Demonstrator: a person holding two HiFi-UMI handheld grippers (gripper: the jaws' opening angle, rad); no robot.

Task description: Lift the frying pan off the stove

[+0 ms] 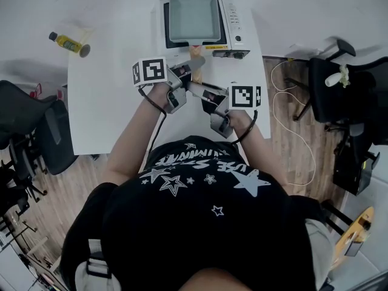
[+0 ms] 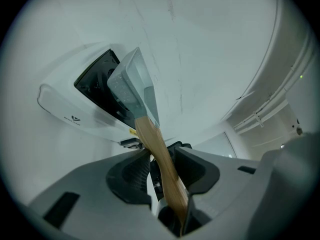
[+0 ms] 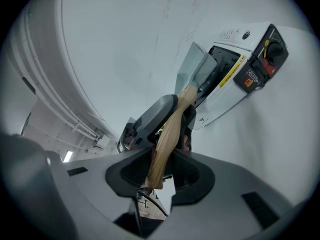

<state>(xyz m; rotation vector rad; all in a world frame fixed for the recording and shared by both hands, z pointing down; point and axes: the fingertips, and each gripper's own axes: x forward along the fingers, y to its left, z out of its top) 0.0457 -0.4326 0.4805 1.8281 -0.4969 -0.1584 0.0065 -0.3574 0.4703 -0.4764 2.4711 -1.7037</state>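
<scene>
A square grey frying pan (image 1: 193, 16) rests over the white portable stove (image 1: 237, 23) at the table's far edge. Its wooden handle (image 1: 196, 73) points back toward me. My left gripper (image 1: 193, 65) is shut on the handle near the pan, and the wood (image 2: 160, 154) runs between its jaws with the pan (image 2: 132, 86) and stove (image 2: 65, 109) beyond. My right gripper (image 1: 195, 88) is shut on the handle's free end (image 3: 167, 139), just behind the left gripper (image 3: 155, 116). In the right gripper view the pan (image 3: 197, 66) stands over the stove (image 3: 235, 84). Whether it touches the burner is unclear.
The white table (image 1: 109, 102) carries a yellow oil bottle (image 1: 68, 43) at its far left. The stove's control knob (image 3: 274, 49) faces the right side. Office chairs stand left (image 1: 36, 132) and right (image 1: 345, 83) of the table, and a white cable (image 1: 291, 132) lies on the wooden floor.
</scene>
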